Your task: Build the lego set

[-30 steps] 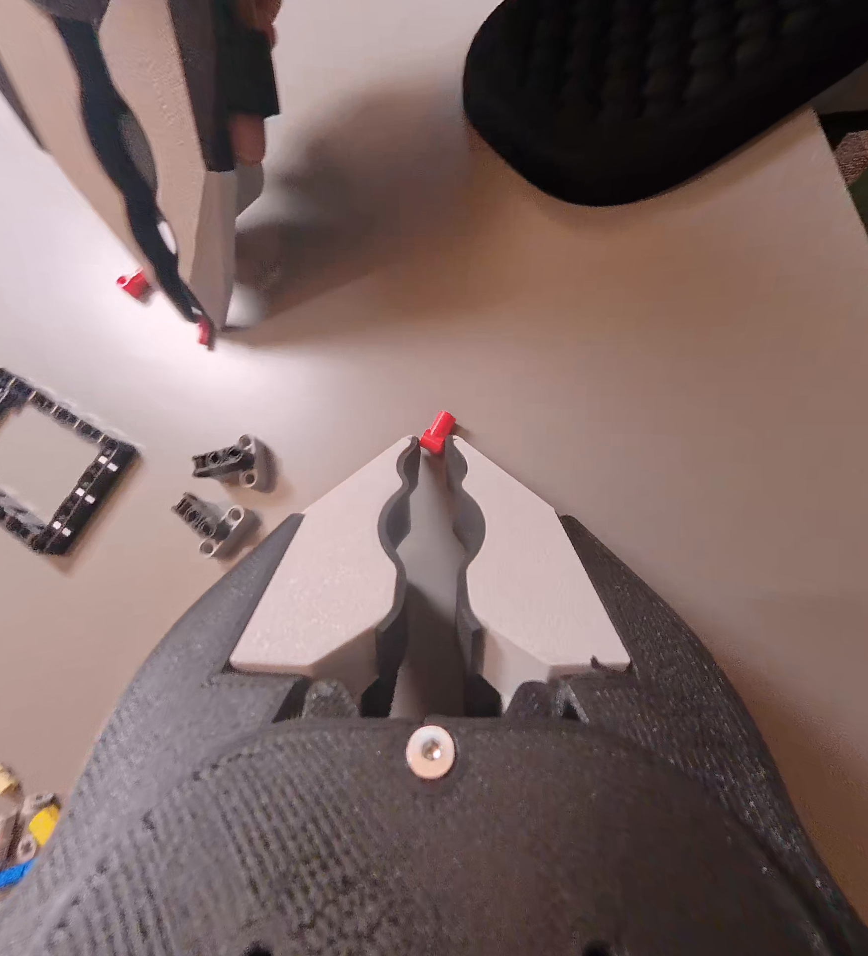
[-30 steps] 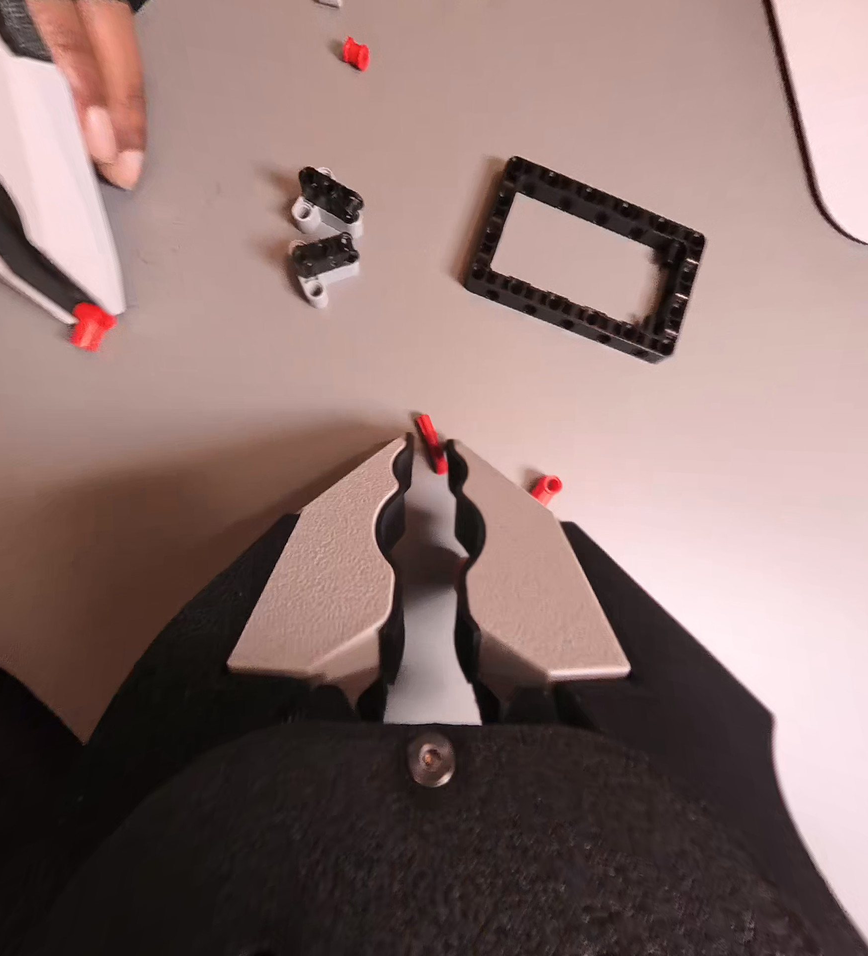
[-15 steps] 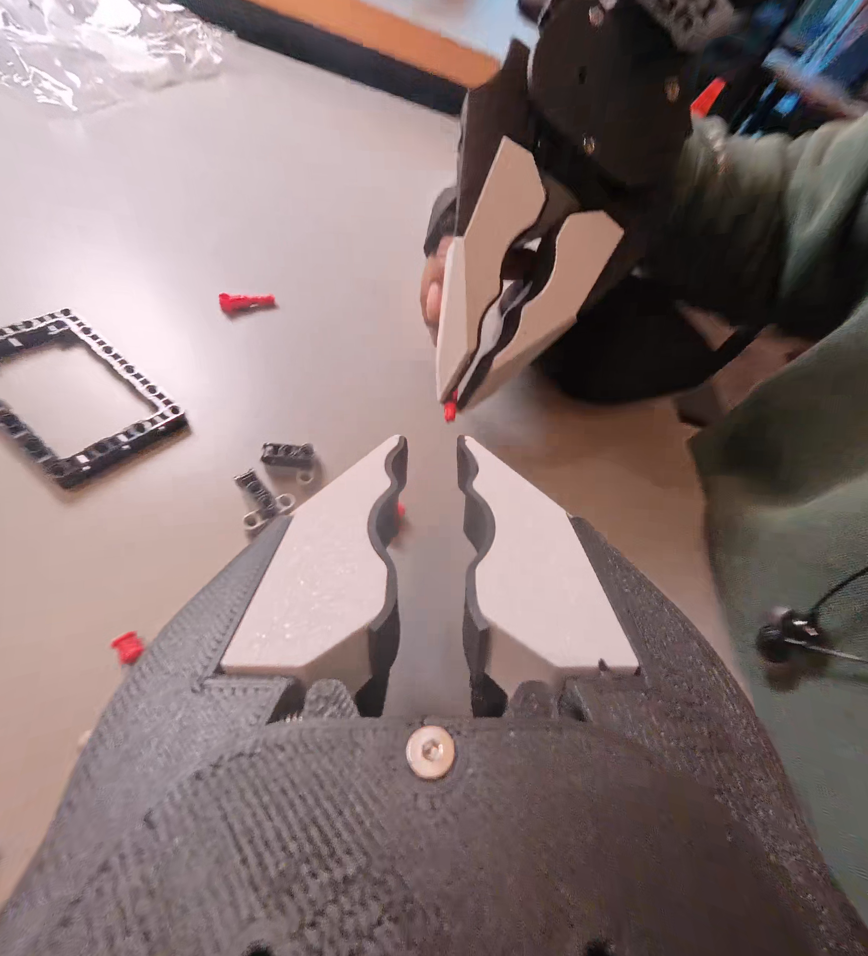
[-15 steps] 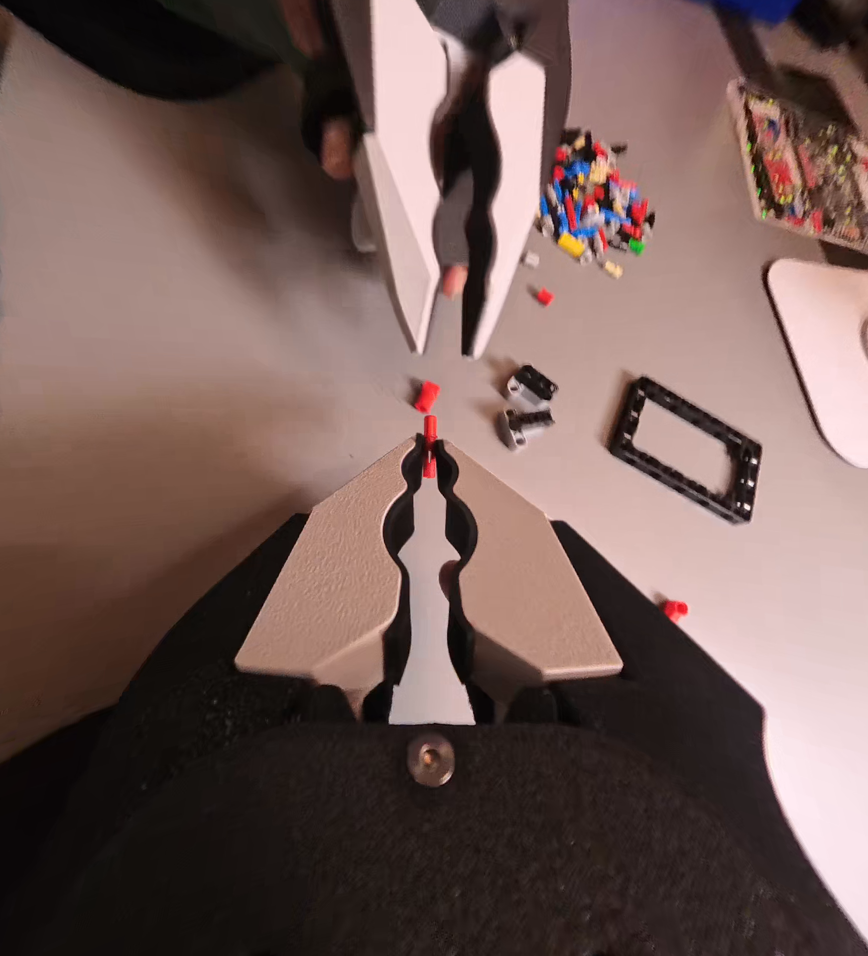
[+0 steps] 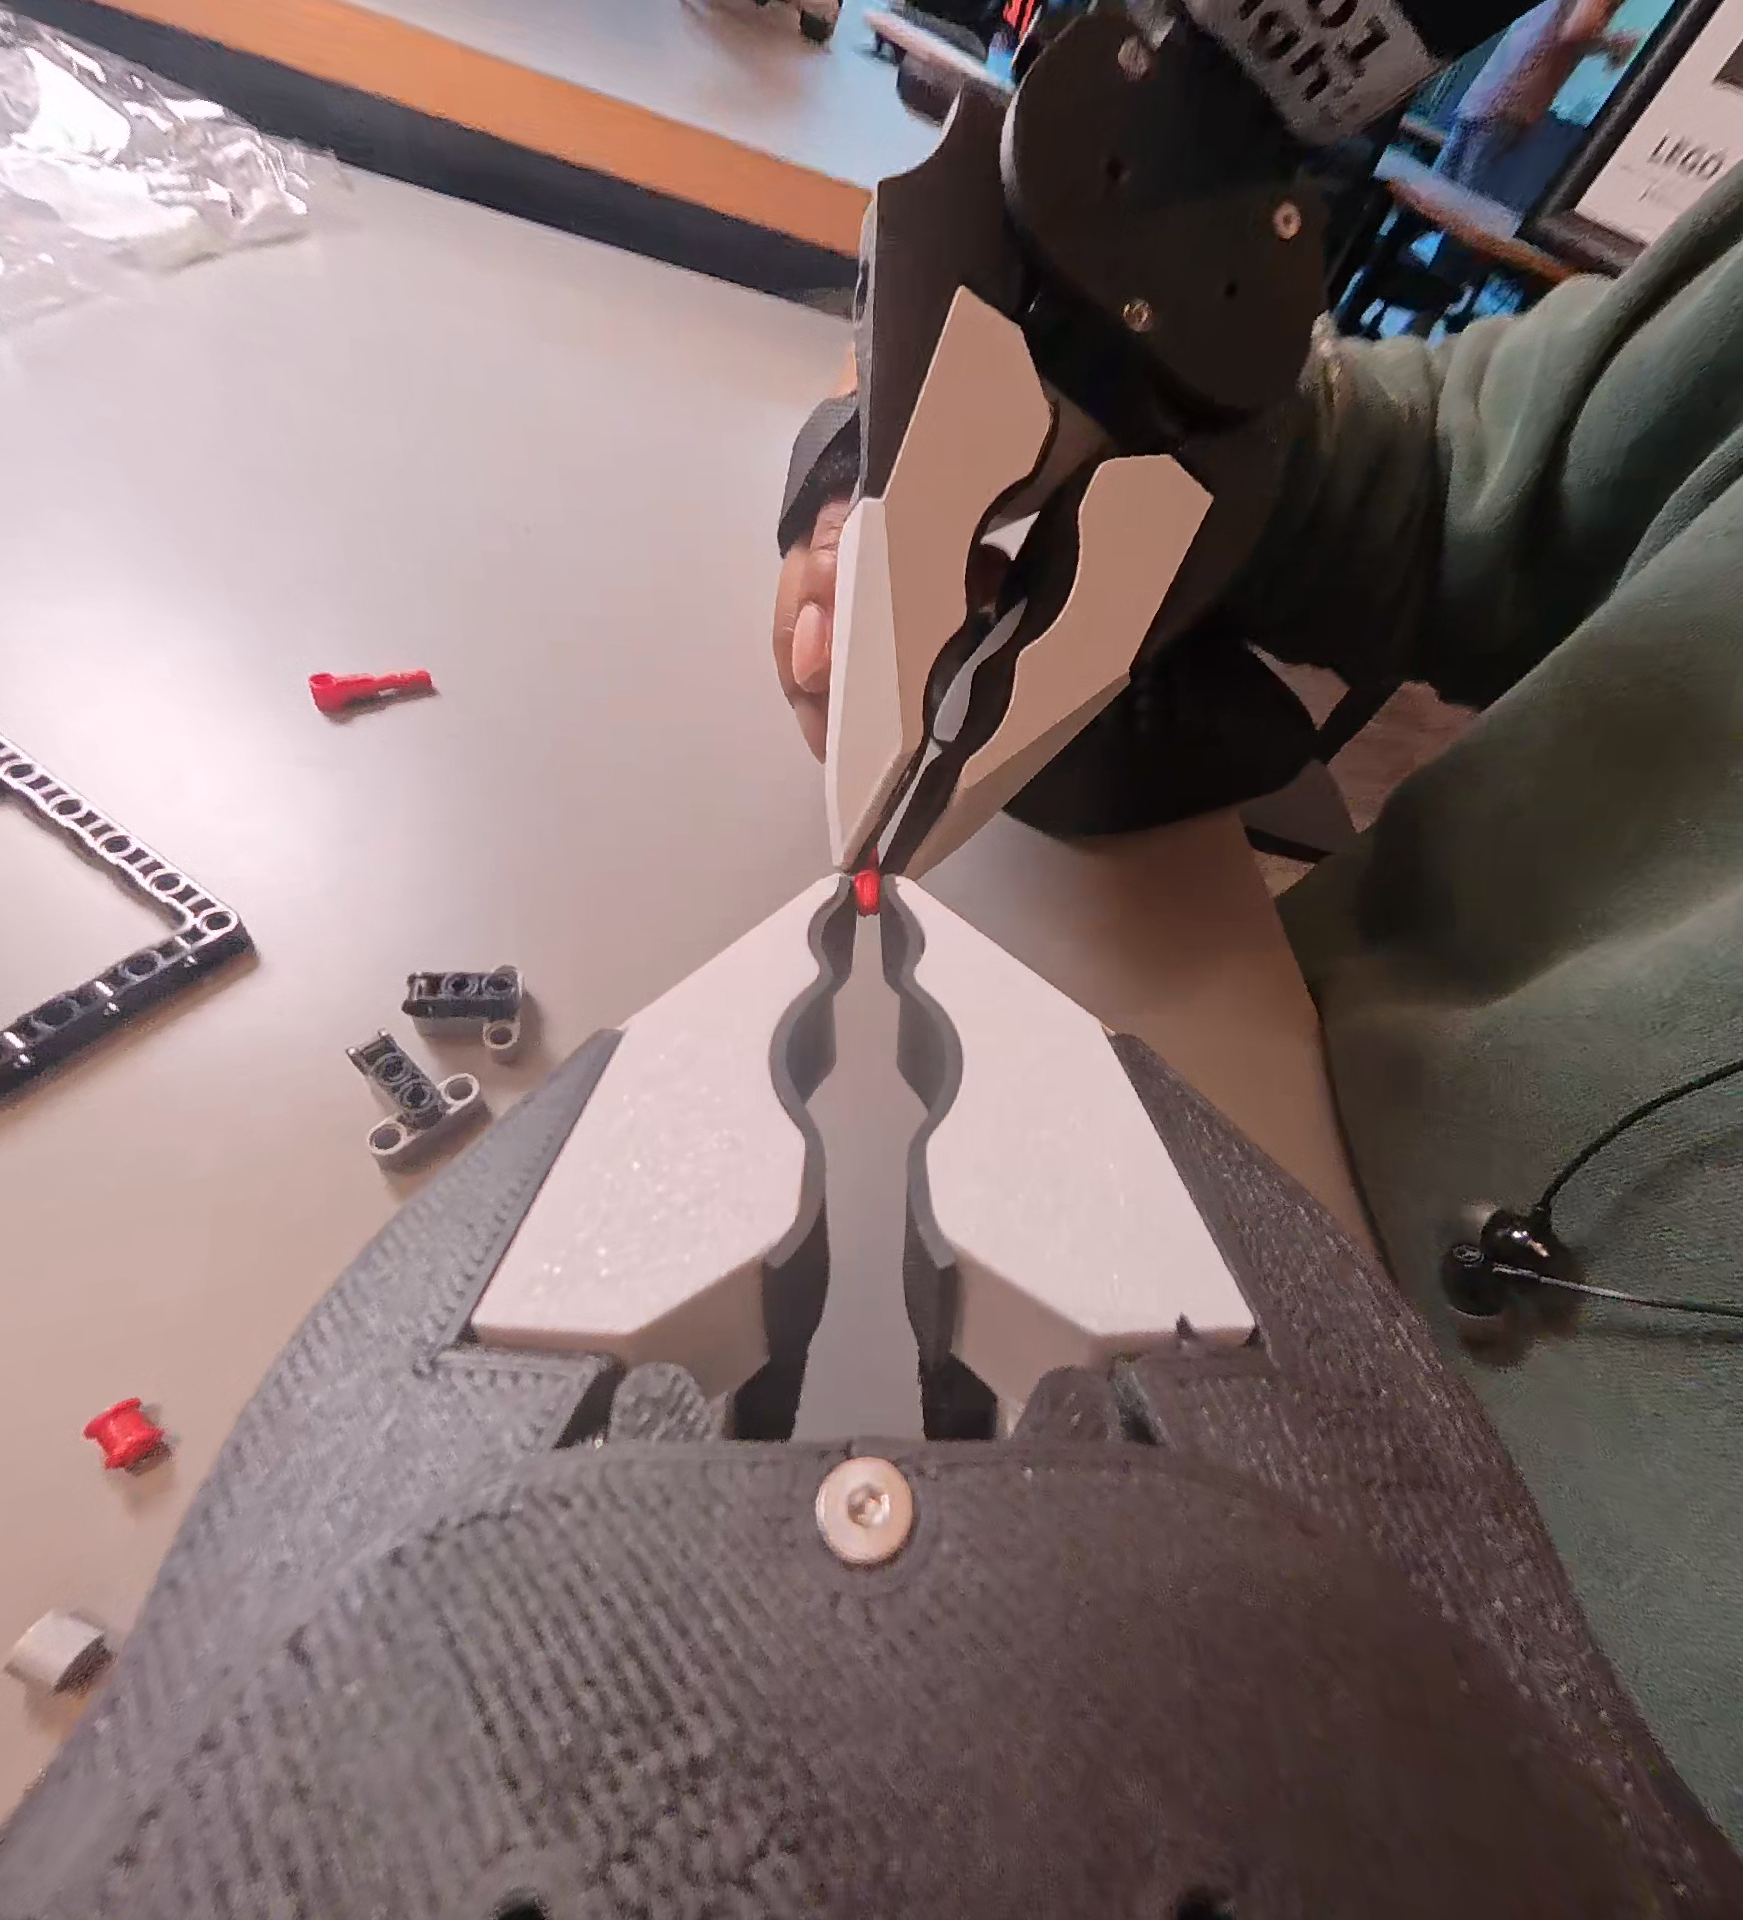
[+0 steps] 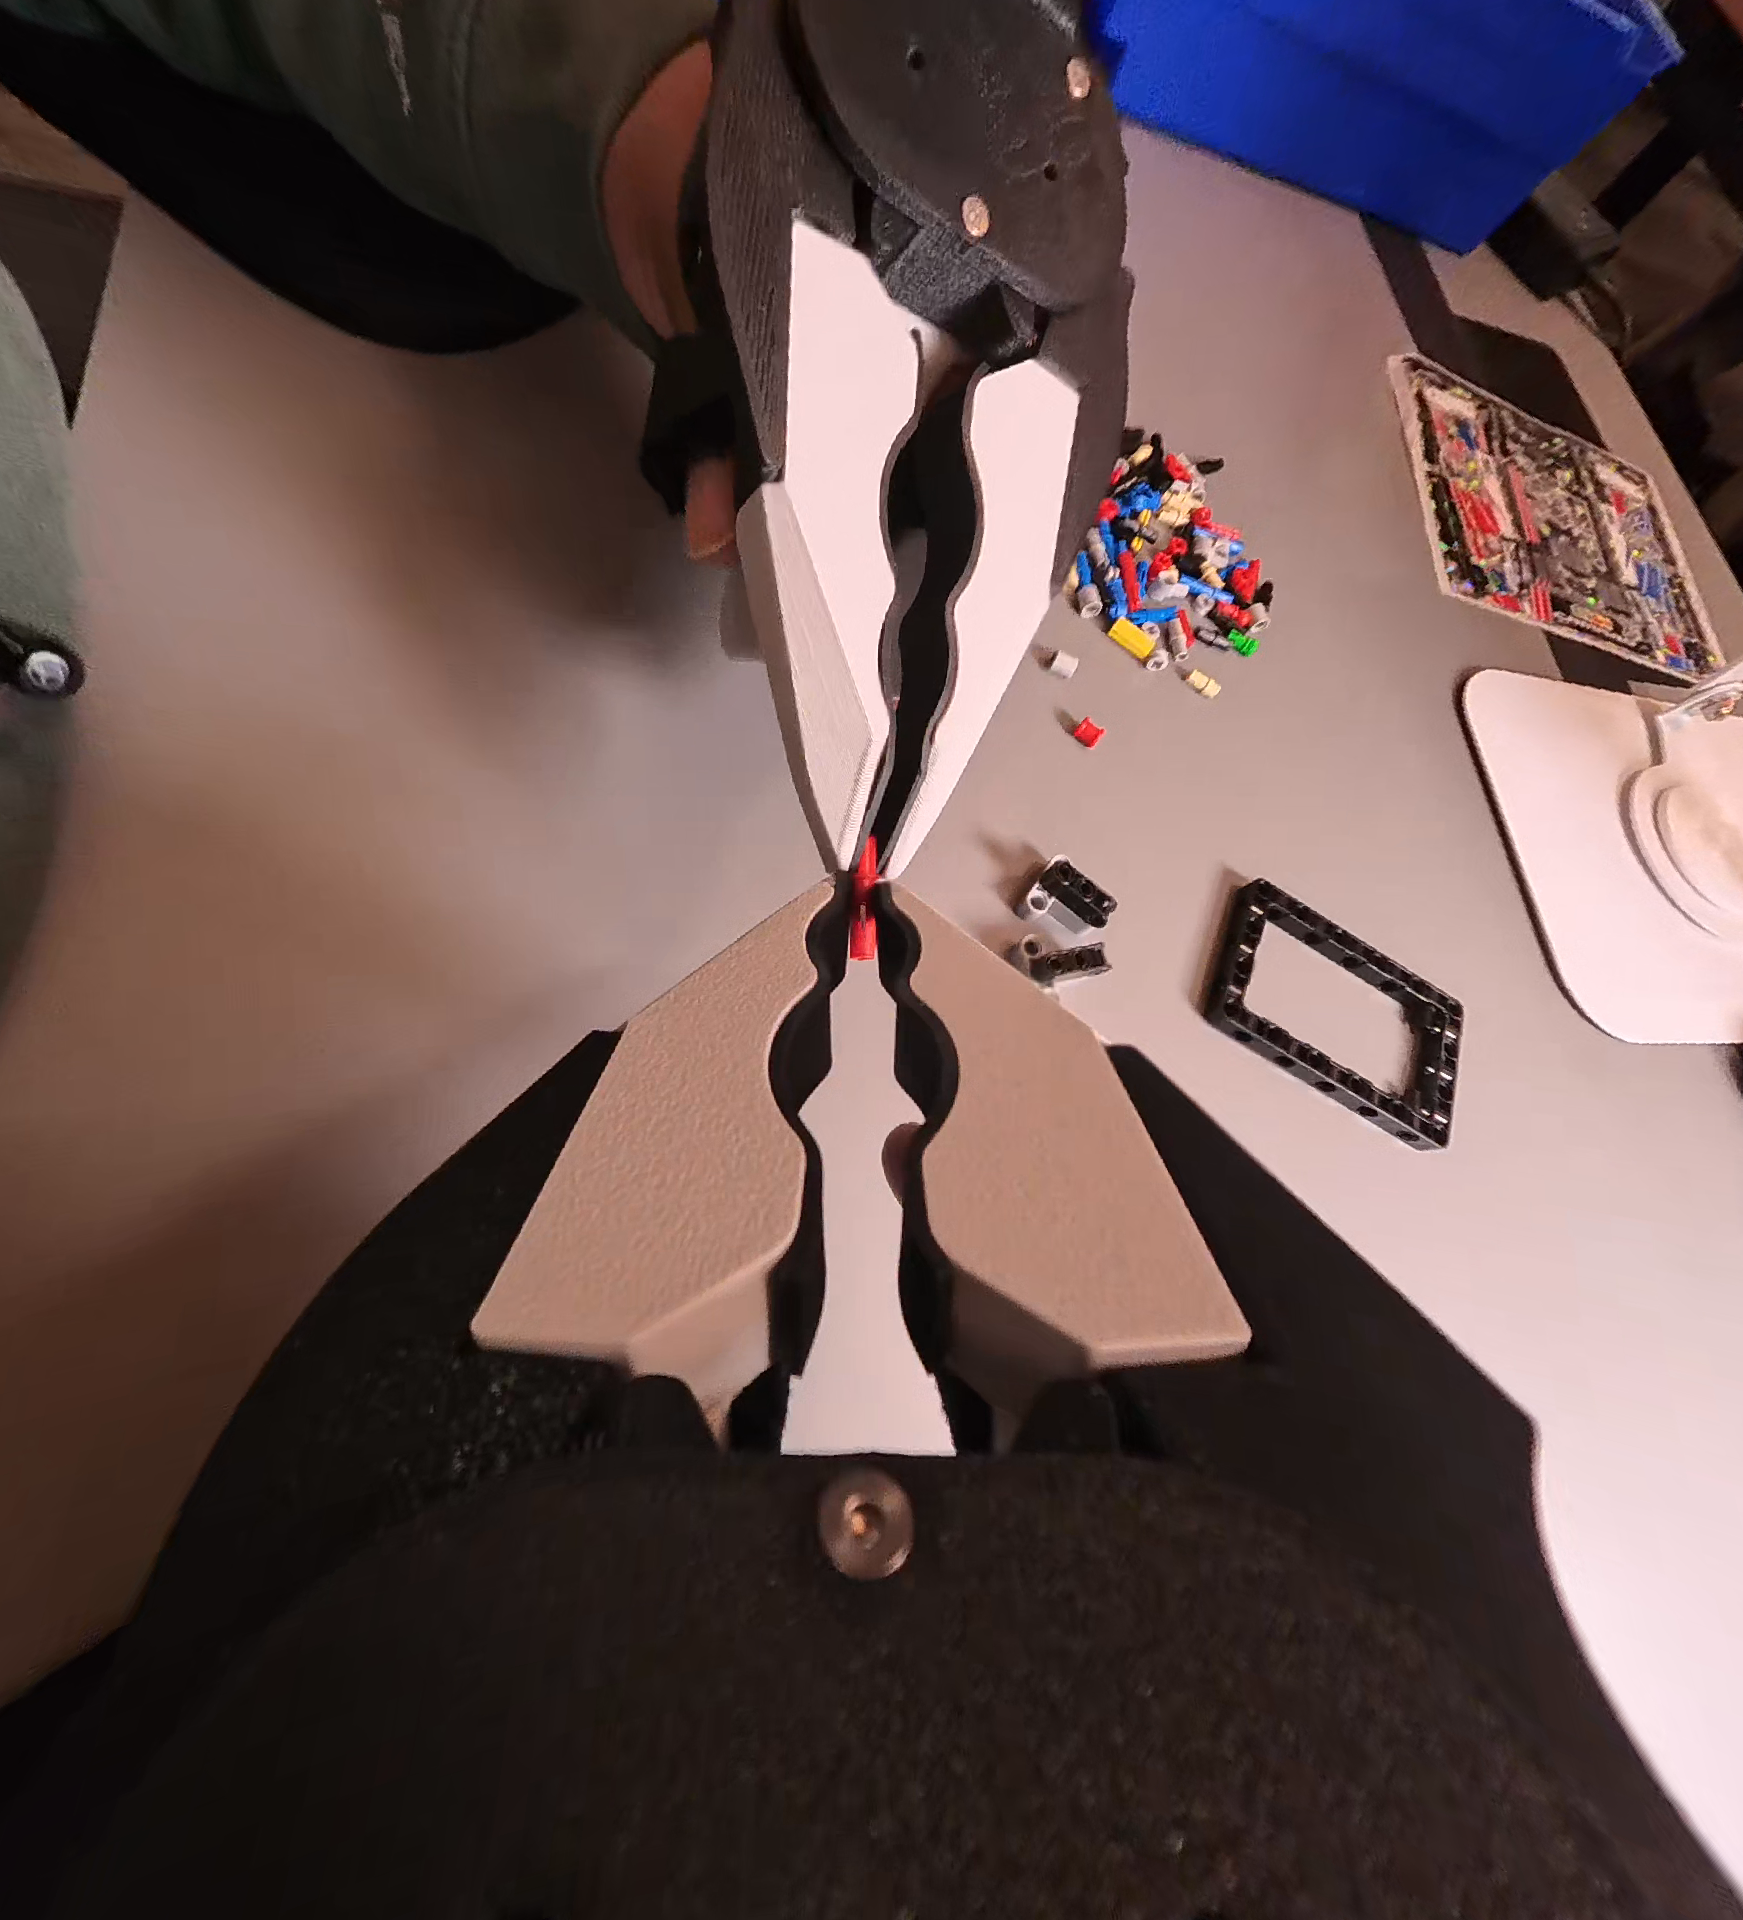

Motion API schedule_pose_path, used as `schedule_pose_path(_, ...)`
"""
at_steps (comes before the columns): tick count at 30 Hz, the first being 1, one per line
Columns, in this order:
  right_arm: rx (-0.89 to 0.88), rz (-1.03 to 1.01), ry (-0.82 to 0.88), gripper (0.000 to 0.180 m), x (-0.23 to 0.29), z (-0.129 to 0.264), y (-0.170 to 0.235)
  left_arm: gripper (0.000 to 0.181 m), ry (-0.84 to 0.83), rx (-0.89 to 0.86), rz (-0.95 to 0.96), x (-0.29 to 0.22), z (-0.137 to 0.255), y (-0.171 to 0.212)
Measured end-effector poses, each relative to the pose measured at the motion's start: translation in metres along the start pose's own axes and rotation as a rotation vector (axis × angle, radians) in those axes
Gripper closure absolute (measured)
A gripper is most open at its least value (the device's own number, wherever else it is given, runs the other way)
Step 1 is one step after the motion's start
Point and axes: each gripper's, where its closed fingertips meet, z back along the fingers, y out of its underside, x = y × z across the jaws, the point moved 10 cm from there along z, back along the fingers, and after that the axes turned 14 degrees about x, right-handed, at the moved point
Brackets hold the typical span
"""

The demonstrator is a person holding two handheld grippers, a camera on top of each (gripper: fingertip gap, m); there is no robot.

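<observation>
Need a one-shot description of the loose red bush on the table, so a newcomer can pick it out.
Start at the black rectangular frame on the grey table, then look toward the multicoloured parts pile. Just short of the pile lies the red bush, beside a small grey cylinder piece. It is short and spool-shaped, alone, unlike the long red pin.

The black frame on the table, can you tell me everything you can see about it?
The black frame is a flat, open rectangle of what looks like shiny plastic, lined with round holes along every side, its middle empty so the grey table shows through. It lies flat on the table, off to the side of both grippers. Nothing touches it; two small black-and-grey connector pieces rest close beside it, apart. In the left wrist view, its far end is cut off by the picture's edge.
</observation>
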Motion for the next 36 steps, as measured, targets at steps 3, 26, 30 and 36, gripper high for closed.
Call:
schedule_pose_path(3,-0.151,-0.103,-0.025,0.173,-0.005,0.009,0.003,0.178,0.056,-0.097,-0.001,0.0,0.008,-0.004)
schedule_pose_path(26,-0.488,-0.228,-0.06,0.175,0.007,0.02,0.007,0.178,0.218,-0.254,-0.005,-0.009,0.017,-0.011)
schedule_pose_path(30,-0.488,-0.23,-0.057,0.177,0.008,0.02,0.008,0.178,0.22,-0.253,-0.004,-0.01,0.017,-0.011)
schedule_pose_path(36,-0.496,-0.242,-0.065,0.177,0.008,0.02,0.008,0.178,0.226,-0.257,-0.003,-0.01,0.016,-0.011)
